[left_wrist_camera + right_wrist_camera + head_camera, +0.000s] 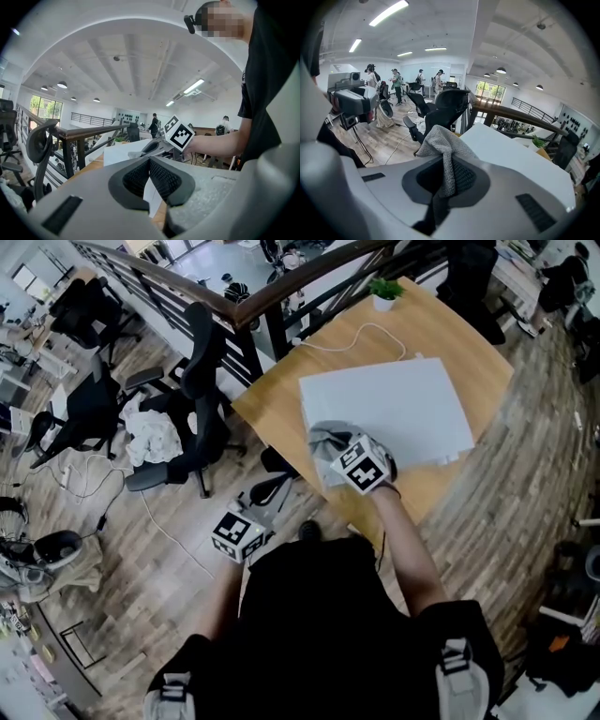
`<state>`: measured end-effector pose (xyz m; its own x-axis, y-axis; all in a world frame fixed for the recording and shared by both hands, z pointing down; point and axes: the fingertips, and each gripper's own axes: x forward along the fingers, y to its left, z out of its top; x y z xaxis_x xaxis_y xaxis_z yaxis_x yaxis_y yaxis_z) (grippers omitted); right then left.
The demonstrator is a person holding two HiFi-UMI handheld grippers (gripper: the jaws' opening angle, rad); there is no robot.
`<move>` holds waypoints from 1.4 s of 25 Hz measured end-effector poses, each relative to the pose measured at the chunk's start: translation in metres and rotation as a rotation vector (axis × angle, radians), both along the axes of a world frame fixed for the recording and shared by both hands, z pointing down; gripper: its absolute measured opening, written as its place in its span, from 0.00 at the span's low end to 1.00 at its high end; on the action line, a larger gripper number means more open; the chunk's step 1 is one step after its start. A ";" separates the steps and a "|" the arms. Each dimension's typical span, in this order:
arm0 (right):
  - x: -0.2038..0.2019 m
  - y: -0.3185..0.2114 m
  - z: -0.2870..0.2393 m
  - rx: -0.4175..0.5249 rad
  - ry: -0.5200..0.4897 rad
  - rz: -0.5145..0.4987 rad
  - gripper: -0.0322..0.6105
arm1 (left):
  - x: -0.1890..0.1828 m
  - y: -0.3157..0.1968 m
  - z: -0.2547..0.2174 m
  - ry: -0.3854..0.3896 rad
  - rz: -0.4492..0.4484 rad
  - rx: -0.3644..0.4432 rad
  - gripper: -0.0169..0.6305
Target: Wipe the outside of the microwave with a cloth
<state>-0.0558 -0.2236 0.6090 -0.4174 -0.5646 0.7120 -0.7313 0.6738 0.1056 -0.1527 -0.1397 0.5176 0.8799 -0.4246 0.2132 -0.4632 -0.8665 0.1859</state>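
The white microwave point(389, 409) stands on a wooden table point(473, 343); only its flat top shows in the head view. A grey cloth point(326, 439) lies bunched at its near-left corner, with my right gripper point(339, 452) shut on it. In the right gripper view the cloth point(443, 145) hangs pinched between the pads, with the microwave's top point(511, 159) just beyond. My left gripper point(261, 521) hangs low to the left, off the table and over the floor, pads together with nothing between them point(150, 176). It faces the microwave point(119, 152).
A small potted plant point(383, 294) and a white cable point(347, 338) sit at the table's far side. A dark railing point(253, 306) runs behind it. Black office chairs point(192, 390) stand to the left, one with white fabric point(155, 437) draped on it.
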 end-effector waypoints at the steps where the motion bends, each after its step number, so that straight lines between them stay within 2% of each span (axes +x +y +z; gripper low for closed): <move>1: -0.001 -0.003 0.000 0.000 0.003 0.004 0.07 | -0.002 0.000 -0.001 -0.001 0.001 0.006 0.03; 8: -0.002 -0.027 0.002 -0.022 0.034 0.002 0.07 | -0.007 -0.002 -0.003 -0.005 -0.010 0.005 0.03; 18: 0.000 -0.078 -0.006 0.051 0.063 0.029 0.07 | -0.019 -0.002 -0.001 0.004 -0.040 0.002 0.03; 22: -0.001 -0.082 -0.005 0.048 0.051 0.036 0.07 | -0.027 -0.006 0.000 0.003 -0.060 -0.003 0.03; 28: 0.004 -0.078 0.002 0.051 0.103 0.025 0.07 | -0.027 -0.009 -0.003 0.004 -0.065 0.001 0.03; 32: 0.010 -0.083 0.000 0.064 0.102 0.007 0.07 | -0.023 -0.013 -0.007 0.007 -0.071 0.006 0.03; 35: 0.020 -0.083 -0.002 0.056 0.100 0.031 0.07 | -0.020 -0.014 -0.008 0.008 -0.068 0.012 0.03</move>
